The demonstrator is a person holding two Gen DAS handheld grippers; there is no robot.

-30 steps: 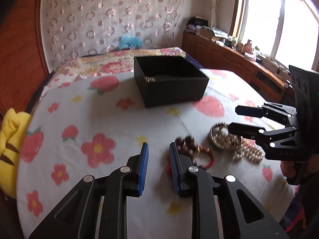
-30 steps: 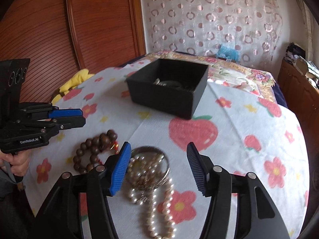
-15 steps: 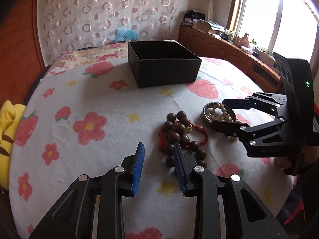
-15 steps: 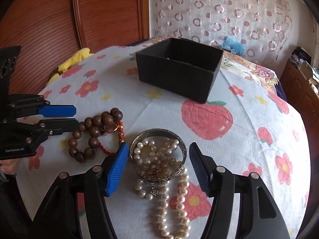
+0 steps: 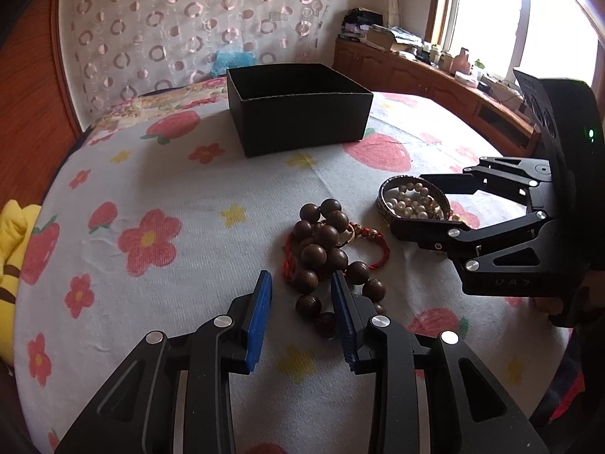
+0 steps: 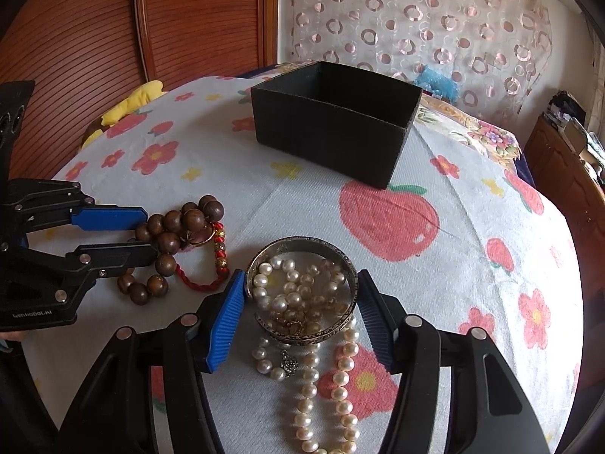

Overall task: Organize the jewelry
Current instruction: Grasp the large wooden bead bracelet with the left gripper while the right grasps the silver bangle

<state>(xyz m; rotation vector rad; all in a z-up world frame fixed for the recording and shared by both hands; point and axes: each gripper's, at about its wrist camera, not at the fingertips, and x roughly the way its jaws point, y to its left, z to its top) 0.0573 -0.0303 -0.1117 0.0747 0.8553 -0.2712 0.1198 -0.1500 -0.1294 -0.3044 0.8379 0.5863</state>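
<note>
A brown wooden bead bracelet (image 5: pixel 321 244) with a red cord lies on the flowered cloth; it also shows in the right wrist view (image 6: pixel 170 242). My left gripper (image 5: pixel 300 283) is open, its fingers straddling the nearest beads. A silver bangle (image 6: pixel 302 283) lies with a pearl necklace (image 6: pixel 332 370) heaped in it and trailing toward me. My right gripper (image 6: pixel 300 283) is open with its blue pads on either side of the bangle, close to its rim. A black open box (image 5: pixel 298 113) stands farther back, also in the right wrist view (image 6: pixel 332 128).
The flowered cloth (image 5: pixel 151 189) covers a rounded surface that drops off at the edges. A yellow plush (image 5: pixel 11 234) lies at the left edge. A wooden headboard (image 6: pixel 189 19) and a curtain stand behind; a wooden cabinet (image 5: pixel 435 79) runs under the window.
Both grippers have moved down and forward onto the jewelry. The left one now straddles the wooden beads; the right one now flanks the bangle.
</note>
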